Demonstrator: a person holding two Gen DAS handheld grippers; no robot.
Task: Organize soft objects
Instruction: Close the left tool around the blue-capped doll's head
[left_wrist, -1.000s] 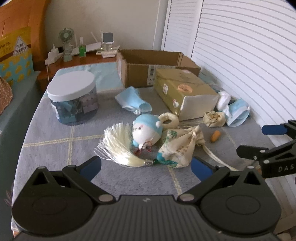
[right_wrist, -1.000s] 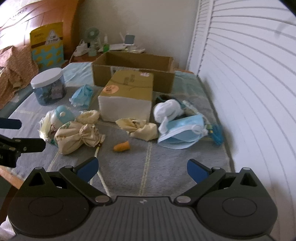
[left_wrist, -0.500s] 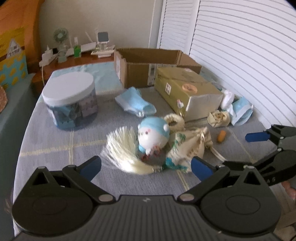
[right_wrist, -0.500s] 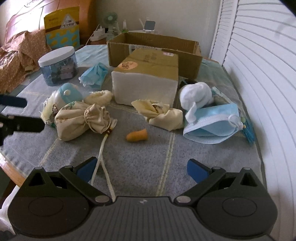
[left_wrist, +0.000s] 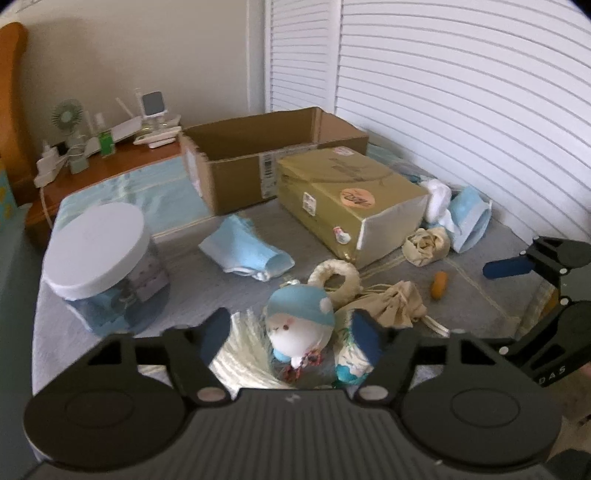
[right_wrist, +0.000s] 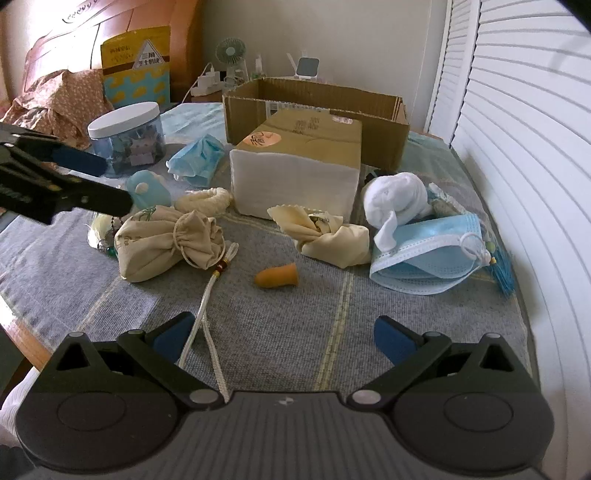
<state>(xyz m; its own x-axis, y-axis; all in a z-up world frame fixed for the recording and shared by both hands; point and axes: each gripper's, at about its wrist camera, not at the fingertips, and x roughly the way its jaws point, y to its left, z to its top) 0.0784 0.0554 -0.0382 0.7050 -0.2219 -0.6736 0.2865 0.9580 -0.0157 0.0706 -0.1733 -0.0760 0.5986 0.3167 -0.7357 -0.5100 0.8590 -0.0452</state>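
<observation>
Your left gripper (left_wrist: 291, 338) is closing on the round white plush toy with a blue cap (left_wrist: 301, 325), which sits between its jaws; the pads may not press yet. Your right gripper (right_wrist: 284, 336) hangs open over bare grey cloth (right_wrist: 280, 332), waiting.

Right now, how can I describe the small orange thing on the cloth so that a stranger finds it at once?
Start at the gold box with the white end, in the middle of the grey cloth. In front of it, toward the cameras, the orange foam earplug lies alone between two beige pouches. It is the only orange, cone-shaped thing there.
</observation>
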